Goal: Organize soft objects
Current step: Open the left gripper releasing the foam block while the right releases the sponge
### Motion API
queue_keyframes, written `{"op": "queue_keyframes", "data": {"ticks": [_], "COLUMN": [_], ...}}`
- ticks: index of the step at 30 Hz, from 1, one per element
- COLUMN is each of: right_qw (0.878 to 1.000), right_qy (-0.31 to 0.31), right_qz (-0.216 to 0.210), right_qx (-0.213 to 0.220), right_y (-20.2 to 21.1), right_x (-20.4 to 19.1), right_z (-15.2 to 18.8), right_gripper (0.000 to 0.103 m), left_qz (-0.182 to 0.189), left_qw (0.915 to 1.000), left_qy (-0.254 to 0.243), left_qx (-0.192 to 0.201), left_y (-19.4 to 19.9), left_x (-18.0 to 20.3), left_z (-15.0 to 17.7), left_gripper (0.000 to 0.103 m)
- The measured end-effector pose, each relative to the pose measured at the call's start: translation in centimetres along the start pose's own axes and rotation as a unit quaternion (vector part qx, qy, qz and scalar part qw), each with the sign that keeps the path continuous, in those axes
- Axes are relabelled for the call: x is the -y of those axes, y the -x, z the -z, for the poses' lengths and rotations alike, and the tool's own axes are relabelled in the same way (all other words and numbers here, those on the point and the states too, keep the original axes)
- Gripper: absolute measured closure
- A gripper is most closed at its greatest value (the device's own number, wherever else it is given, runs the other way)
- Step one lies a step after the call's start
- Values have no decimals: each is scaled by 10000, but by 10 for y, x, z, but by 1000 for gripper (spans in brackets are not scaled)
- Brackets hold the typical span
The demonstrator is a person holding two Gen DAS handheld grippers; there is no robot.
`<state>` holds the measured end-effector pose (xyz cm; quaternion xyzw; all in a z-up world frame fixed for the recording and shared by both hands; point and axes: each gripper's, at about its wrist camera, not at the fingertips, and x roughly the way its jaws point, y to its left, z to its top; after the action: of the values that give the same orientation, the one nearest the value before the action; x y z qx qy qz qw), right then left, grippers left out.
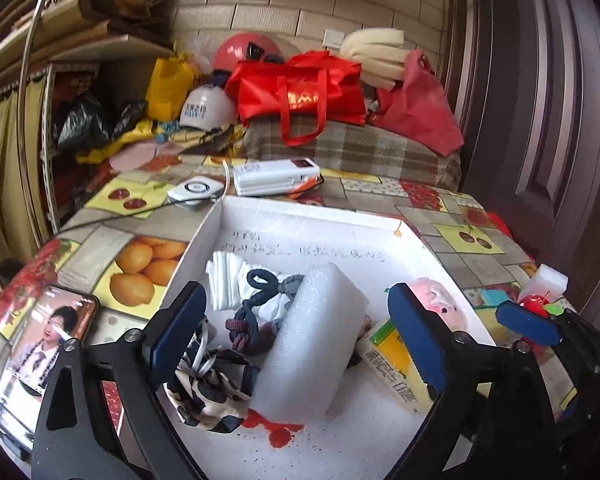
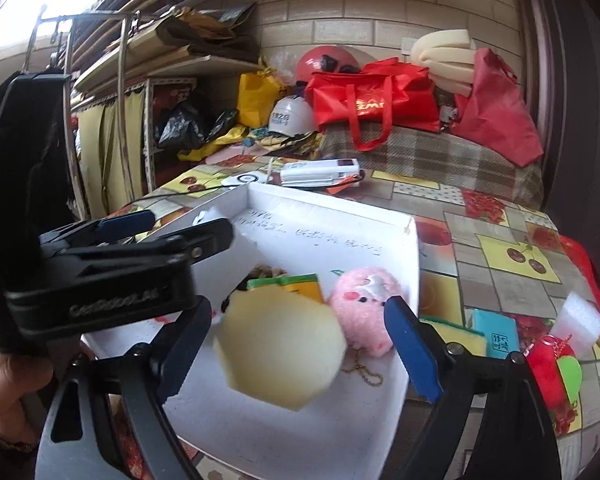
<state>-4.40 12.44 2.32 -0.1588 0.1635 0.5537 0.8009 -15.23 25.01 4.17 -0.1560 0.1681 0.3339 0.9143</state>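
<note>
left gripper (image 1: pixel 296 336) jaws wide apart, pads clear of the white ribbed foam block (image 1: pixel 312 344) that leans inside the shallow white cardboard box (image 1: pixel 312 216), beside the knotted dark cords (image 1: pixel 256 312). right gripper (image 2: pixel 300 344) jaws also spread wide; the pale yellow hexagonal sponge (image 2: pixel 280 352) sits blurred between them, pads not touching it, over the box next to the pink plush pig (image 2: pixel 364 304). small white foam piece (image 2: pixel 582 320) out on the fruit-print tablecloth (image 2: pixel 500 232).
</note>
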Motion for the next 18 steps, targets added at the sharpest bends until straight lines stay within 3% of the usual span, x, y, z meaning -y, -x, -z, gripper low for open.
{"op": "queue_keyframes", "data": {"ticks": [2, 7, 11, 18], "right_qw": [9999, 9991, 9977, 9950], "right_qy": [-94, -296, -404, -491], "right_qz": [35, 106, 144, 587], "right_qx": [41, 273, 530, 641], "right_y": [1, 11, 21, 45], "right_x": [4, 10, 13, 37], "right_z": [0, 1, 3, 14], "right_gripper": [0, 0, 0, 0], "left_qz": [-6, -42, 329, 632], "left_qw": [10000, 9998, 9991, 9972], "left_qy": [-52, 55, 177, -212], "left_qx": [56, 196, 220, 343], "left_y": [2, 10, 16, 27], "left_x": [2, 0, -1, 26], "left_z": [0, 2, 5, 10], "left_gripper": [10, 10, 10, 10]}}
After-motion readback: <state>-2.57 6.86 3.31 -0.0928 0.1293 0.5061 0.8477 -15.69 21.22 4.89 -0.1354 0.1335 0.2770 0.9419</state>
